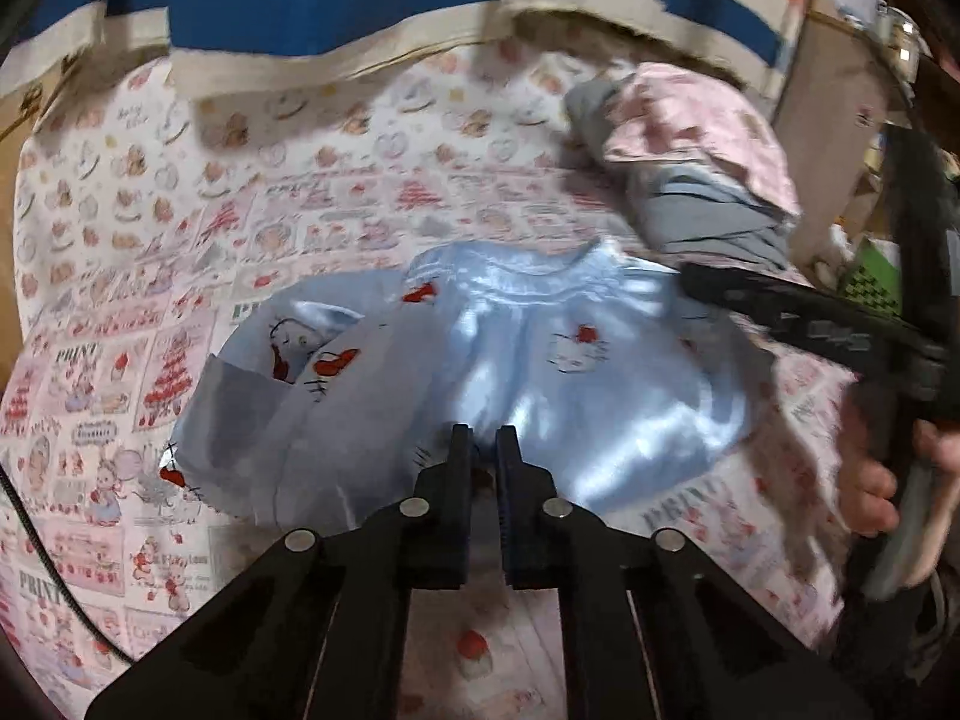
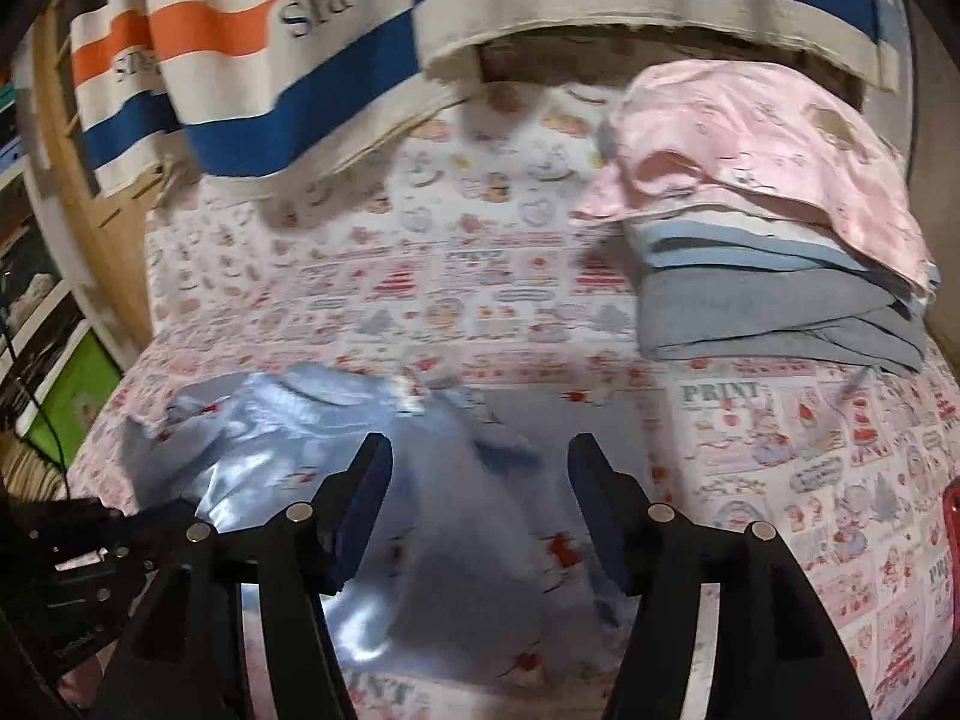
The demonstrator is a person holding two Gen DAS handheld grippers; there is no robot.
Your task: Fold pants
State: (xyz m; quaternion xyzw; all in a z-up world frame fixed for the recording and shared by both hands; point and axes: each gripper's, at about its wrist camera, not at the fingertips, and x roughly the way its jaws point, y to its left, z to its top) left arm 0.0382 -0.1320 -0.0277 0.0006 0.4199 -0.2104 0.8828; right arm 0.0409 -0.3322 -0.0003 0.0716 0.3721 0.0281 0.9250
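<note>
My left gripper (image 1: 483, 441) was pinched on the near edge of the blue satin pants (image 1: 480, 360), crumpled on the printed sheet (image 1: 360, 180); my right gripper (image 2: 480, 450) hung open above them, holding nothing. I needed to draw the cloth flat before creasing, since satin slides. Folded clothes (image 2: 780, 276) sat stacked beyond, striped towels (image 2: 300, 60) hanging behind

Both wrist views look steeply down, close over the blue pants (image 1: 480, 360), sharing the printed sheet (image 2: 480, 276)
</note>
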